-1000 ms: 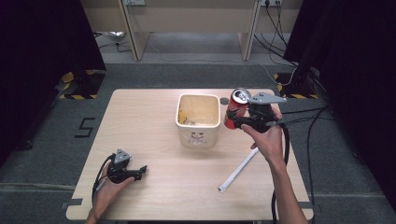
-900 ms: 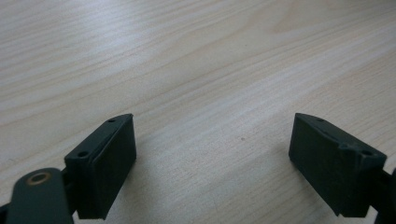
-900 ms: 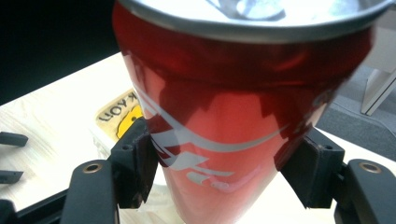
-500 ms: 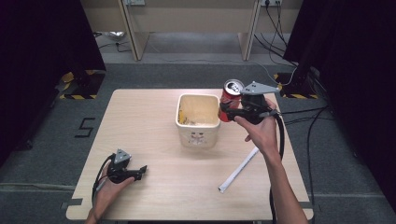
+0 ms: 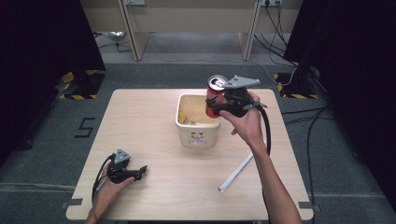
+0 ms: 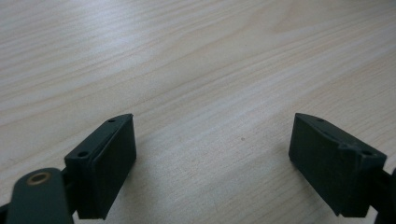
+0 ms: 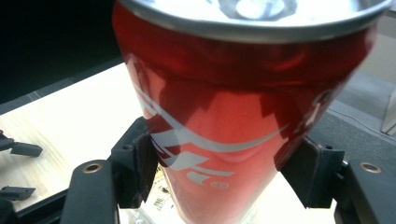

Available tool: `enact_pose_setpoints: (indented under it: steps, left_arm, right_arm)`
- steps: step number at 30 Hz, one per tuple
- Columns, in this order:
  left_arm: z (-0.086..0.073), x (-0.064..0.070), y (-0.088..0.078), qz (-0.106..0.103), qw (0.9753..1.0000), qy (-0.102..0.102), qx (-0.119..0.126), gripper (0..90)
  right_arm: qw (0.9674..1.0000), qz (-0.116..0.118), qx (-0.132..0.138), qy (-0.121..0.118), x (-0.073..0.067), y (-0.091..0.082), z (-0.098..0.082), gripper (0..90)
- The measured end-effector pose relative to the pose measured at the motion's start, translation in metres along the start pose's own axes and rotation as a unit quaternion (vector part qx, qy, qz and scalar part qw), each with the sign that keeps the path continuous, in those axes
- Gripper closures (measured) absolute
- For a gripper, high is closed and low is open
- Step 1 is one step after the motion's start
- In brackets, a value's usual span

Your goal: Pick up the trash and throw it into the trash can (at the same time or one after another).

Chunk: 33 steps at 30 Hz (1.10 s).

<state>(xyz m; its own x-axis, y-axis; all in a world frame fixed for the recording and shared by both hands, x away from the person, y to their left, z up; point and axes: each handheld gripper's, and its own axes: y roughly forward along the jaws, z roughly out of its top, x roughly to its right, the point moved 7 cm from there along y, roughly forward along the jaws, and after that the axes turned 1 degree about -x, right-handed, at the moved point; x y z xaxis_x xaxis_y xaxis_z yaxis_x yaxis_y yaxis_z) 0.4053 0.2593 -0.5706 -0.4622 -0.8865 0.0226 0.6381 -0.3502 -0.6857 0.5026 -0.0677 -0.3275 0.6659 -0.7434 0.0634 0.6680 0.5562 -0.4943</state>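
Note:
A red drink can hangs upright in the air over the right rim of the cream bin, with my right gripper shut on its sides. In the right gripper view the can looms large between the two black jaws, which press on both of its flanks. My left gripper rests on the table near the front left corner, held by a hand. Its jaws stand wide apart in the left gripper view, with only bare wood between the fingertips.
A white tube lies slanted on the table to the right of the bin, near the right forearm. The wooden table has free room on its left half. Desks and cables stand beyond the far edge.
The right gripper has carried the can to the left and slightly up, from beside the bin to over its right rim. The left gripper has stayed where it was.

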Motion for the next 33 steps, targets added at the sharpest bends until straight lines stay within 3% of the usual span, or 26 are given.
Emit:
enact_pose_setpoints:
  steps: [7,33]
  left_arm:
    - [0.0,0.0,0.0,0.0,1.0,0.0,0.0,14.1]
    - [0.0,0.0,0.0,0.0,1.0,0.0,0.001,14.1]
  right_arm:
    - [0.9999,0.014,-0.006,0.001,-0.008,0.016,0.004,33.7]
    - [0.9989,0.03,-0.036,0.007,-0.014,0.072,-0.007,33.7]
